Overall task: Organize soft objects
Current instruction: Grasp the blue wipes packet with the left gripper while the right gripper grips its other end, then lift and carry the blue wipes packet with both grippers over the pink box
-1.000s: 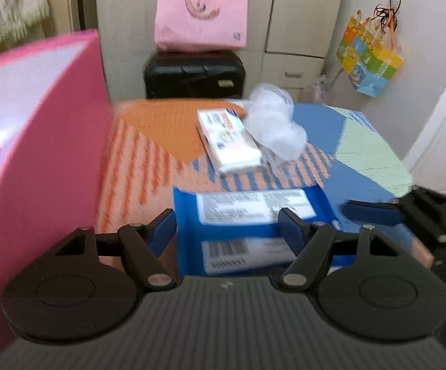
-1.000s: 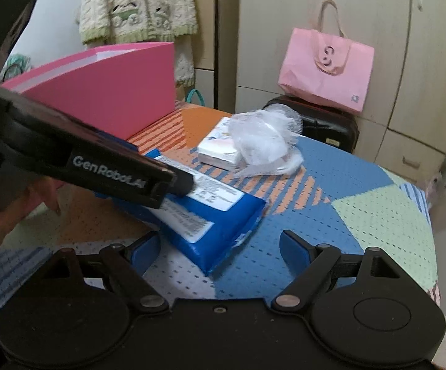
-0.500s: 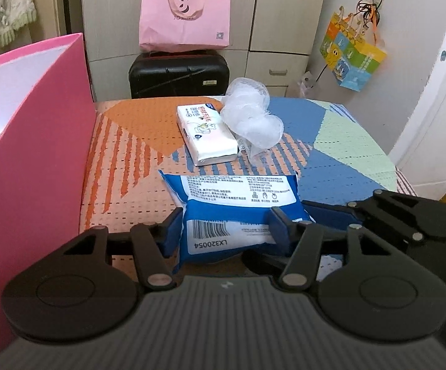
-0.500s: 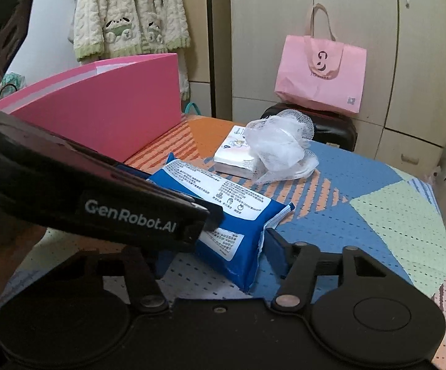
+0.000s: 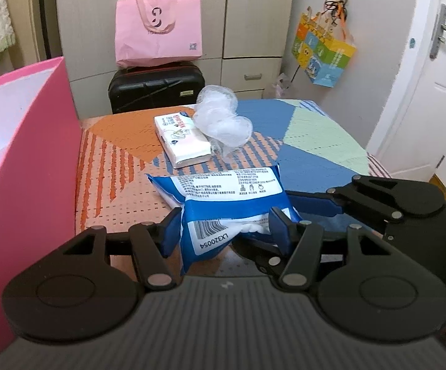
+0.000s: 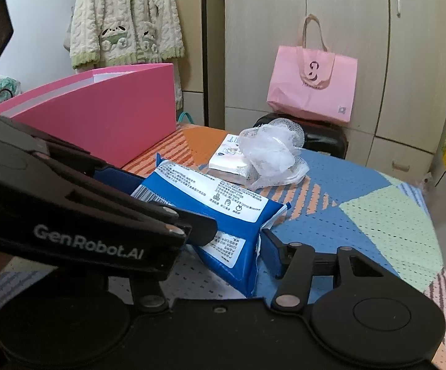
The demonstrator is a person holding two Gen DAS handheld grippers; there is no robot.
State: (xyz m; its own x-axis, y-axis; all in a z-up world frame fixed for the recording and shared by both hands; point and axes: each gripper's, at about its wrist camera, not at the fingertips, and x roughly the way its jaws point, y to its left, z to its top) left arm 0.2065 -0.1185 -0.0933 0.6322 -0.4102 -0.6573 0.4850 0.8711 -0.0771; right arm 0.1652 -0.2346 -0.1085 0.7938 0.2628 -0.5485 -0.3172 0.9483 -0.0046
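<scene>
While the left tool [image 5: 224, 226] pinches the blue wipes pack [image 5: 223, 197] above the desk [image 5: 315, 129], the right tool [image 6: 223, 246] flanks it; its grip cannot be told.

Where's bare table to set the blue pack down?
Free: the green-blue cloth right of the mesh puff, and the orange stripes between the pink box and the tissue pack. Crowded: near edge, where both grippers meet at the blue wipes pack.

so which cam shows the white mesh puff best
The right wrist view: the mesh puff sits large, leaning on the tissue pack. The left wrist view shows it smaller and farther off.
</scene>
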